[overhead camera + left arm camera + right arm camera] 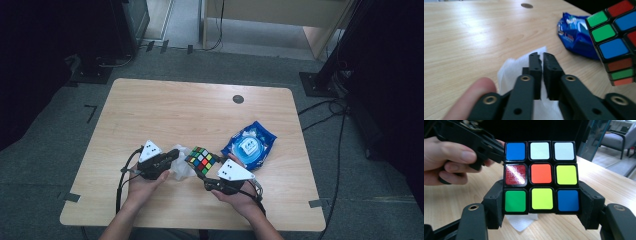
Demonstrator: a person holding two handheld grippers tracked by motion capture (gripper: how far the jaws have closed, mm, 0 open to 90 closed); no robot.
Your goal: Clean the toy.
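My right claw (541, 217) clamps the multicoloured plastic puzzle cube (540, 176) above the pale wooden bench (165, 107), while my left claw (542, 56), nearly closed on the thin white tissue (510, 71) at nine o'clock, should wipe gently.

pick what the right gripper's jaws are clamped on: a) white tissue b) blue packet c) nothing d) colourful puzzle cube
d, in the right gripper view the right gripper has a jaw pressed against each side of the puzzle cube, holding it off the table.
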